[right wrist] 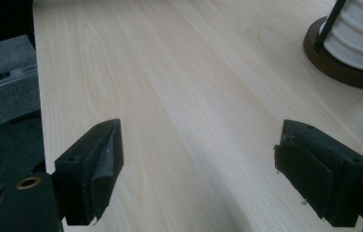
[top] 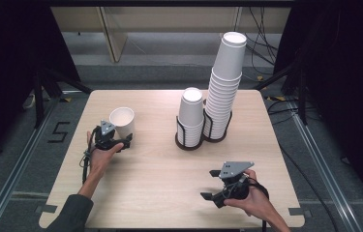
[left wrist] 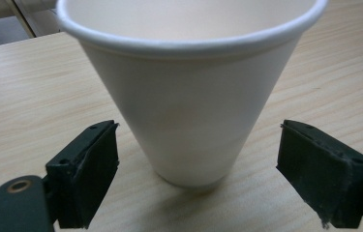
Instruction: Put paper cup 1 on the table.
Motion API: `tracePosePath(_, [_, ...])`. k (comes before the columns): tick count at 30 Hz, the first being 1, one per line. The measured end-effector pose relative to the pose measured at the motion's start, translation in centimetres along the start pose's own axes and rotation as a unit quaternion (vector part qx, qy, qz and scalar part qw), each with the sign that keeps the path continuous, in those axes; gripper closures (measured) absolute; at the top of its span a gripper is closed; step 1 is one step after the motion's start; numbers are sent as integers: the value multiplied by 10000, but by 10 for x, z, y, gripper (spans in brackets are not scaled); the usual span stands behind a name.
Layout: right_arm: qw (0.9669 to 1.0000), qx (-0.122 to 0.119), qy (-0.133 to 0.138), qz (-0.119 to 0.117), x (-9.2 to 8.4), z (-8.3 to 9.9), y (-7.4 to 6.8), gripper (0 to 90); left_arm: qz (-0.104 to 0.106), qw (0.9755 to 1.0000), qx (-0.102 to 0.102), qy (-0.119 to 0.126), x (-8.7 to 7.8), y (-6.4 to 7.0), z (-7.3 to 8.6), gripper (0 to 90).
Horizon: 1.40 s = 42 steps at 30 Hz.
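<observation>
Cup (top: pixel 122 121) and left gripper (top: pixel 121 143) sit close together in the high view, on the left part of the table (top: pixel 155 169); the gripper body and the hand around it cover the cup's foot, so contact cannot be judged from there, and the jaw tips are too small and dark to read. Farther off to the gripper's right stand two stacks of white cups, a short stack (top: pixel 190 118) and a tall stack (top: pixel 225 87), each in a dark wire holder; the tall one leans and its lower part is partly hidden behind the short one. The right gripper (top: pixel 213 186) hovers near the front edge of the table, well apart from every cup, its jaws spread wide with nothing between them. In the left gripper view, the cup (left wrist: pixel 189 92) stands upright straight ahead, between the two black jaws, its rim cut off by the top edge. Both pads stand clear of its wall with bare wood showing on either side, so the jaws are apart and not gripping. In the right gripper view, the jaws stand wide over bare wood, and the holder base (right wrist: pixel 348 58) with a few cup rims is cut off at the upper right corner, well away from the jaws.
</observation>
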State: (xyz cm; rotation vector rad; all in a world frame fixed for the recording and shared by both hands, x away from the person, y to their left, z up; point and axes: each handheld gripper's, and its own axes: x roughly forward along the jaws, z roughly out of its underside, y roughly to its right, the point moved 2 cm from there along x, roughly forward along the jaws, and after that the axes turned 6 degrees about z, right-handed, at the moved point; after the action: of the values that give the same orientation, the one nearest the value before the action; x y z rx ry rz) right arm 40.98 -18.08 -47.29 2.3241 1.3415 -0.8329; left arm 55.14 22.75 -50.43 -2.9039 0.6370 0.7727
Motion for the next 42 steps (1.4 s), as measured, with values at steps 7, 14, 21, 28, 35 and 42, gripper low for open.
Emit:
tracePosePath(7, [10000, 16, 18, 25, -2, 0, 1, 179, -55, 9996, -21, 259, -21, 8, -1, 142])
tracePosePath(14, [10000, -7, 51, 32, -2, 0, 2, 179, 39, 9995, 68, 318, -45, 23, -3, 142])
tracePosePath(21, [9999, 69, 52, 64, -4, 0, 3, 179, 217, 9990, 60, 379, -67, 42, 6, 142])
tracePosePath(28, [9999, 71, 82, 91, -5, 1, 4, 179, 530, 9975, -39, 473, -83, 60, 14, 142])
tracePosePath(35, [9998, 82, 90, 128, -6, 2, 6, 179, 865, 9950, -22, 495, -95, 82, 23, 142])
tracePosePath(42, [9996, 218, 71, 150, -8, 3, 5, 179, 1035, 9934, 91, 486, -103, 99, 31, 142])
